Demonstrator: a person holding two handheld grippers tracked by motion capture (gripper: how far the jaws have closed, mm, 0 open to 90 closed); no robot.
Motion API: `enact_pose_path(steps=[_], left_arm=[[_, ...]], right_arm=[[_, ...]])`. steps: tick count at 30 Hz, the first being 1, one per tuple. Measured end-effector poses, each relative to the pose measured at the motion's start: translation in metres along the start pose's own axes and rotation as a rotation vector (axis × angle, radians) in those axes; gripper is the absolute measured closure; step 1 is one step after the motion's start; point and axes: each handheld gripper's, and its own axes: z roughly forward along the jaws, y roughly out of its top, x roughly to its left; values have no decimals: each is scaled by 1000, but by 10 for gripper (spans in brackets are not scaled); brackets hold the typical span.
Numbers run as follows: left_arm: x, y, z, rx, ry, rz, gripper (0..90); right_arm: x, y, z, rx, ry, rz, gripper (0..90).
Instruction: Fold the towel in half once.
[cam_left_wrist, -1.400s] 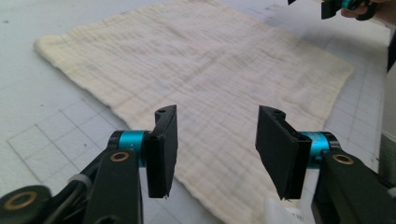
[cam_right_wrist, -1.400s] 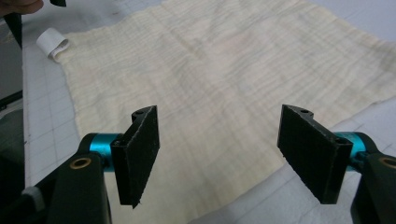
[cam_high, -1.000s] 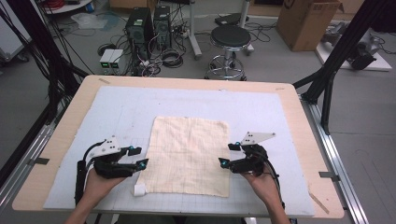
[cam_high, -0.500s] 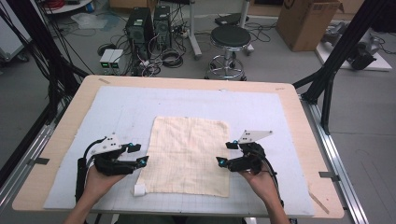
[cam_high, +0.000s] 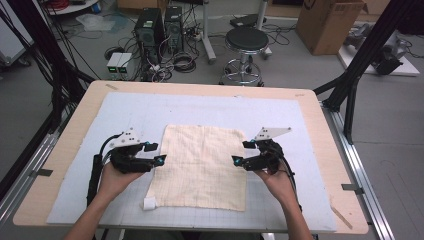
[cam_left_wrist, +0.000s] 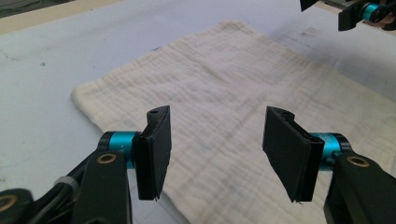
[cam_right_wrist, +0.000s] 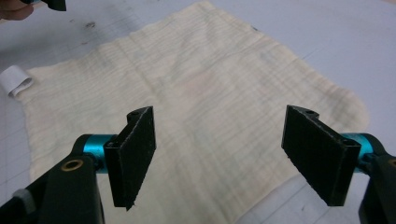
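Observation:
A cream cloth (cam_high: 202, 165) lies spread flat in the middle of the pale blue mat (cam_high: 280, 115), with a small white tag (cam_high: 149, 203) curled at its near left corner. My left gripper (cam_high: 156, 153) hovers at the cloth's left edge, jaws open and pointing inward over it. My right gripper (cam_high: 241, 152) hovers at the right edge, also open and pointing inward. In the left gripper view the open gripper (cam_left_wrist: 217, 140) has the cloth (cam_left_wrist: 219, 79) below it, nothing between the pads. The right gripper view shows the same: gripper (cam_right_wrist: 219, 154) open above the cloth (cam_right_wrist: 196, 88), the tag (cam_right_wrist: 16, 81) at far left.
The mat lies on a wooden table (cam_high: 85, 107) with bare margins on all sides. Beyond the far edge, on the floor, stand a black stool (cam_high: 246, 42), computer towers (cam_high: 160, 25) with cables and a cardboard box (cam_high: 325, 22). Black frame posts (cam_high: 350, 95) flank the table.
Both grippers have moved away from the person along the cloth's side edges and lifted slightly. The cloth and its tag lie as before.

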Motion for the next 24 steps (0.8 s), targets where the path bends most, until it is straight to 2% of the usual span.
enact_pose_path(steps=[5, 8, 14, 16, 19, 24], left_arm=[[12, 8, 11, -2, 29, -21, 431], [20, 14, 15, -2, 37, -37, 430], [37, 26, 26, 7, 74, -64, 436], [44, 26, 31, 3, 91, -83, 446], [55, 25, 39, 32, 124, -104, 449], [66, 24, 53, 23, 184, -134, 492]], right_arm=[[-12, 10, 6, -6, -8, 13, 259], [-19, 19, 10, 9, -17, 15, 260], [-35, 37, 15, 18, -59, 19, 282], [-41, 42, 17, 22, -76, 27, 315], [-51, 46, 23, 16, -105, 27, 394], [-66, 38, 35, 52, -156, 65, 462]])
